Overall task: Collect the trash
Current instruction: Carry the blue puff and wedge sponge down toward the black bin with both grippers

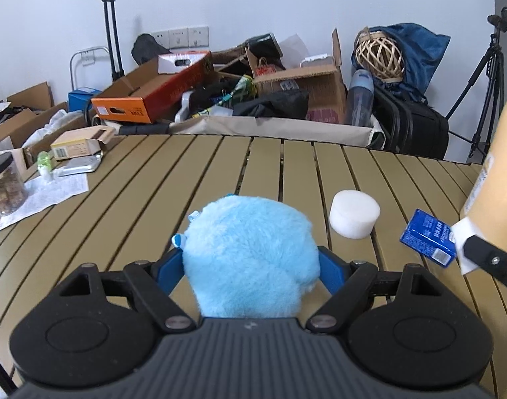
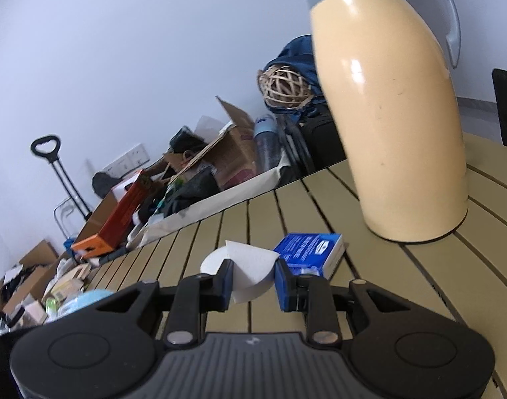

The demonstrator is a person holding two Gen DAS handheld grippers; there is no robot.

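My left gripper (image 1: 251,262) is shut on a fluffy light-blue plush ball (image 1: 250,256), held just above the slatted table (image 1: 153,179). A white foam puck (image 1: 354,213) lies on the table right of it. A blue carton (image 1: 428,236) lies further right. My right gripper (image 2: 253,281) is shut on a curled white paper piece (image 2: 251,271); it shows at the right edge of the left wrist view (image 1: 469,242). In the right wrist view the blue carton (image 2: 310,254) sits just beyond the right finger and the foam puck (image 2: 213,262) behind the left finger.
A tall cream thermos jug (image 2: 393,116) stands on the table close to the right. A jar (image 1: 5,186), paper sheet (image 1: 47,196), small box (image 1: 77,144) and green bottle (image 1: 44,161) sit at the table's left. Cluttered boxes, bags and a tripod (image 1: 486,76) lie beyond the far edge.
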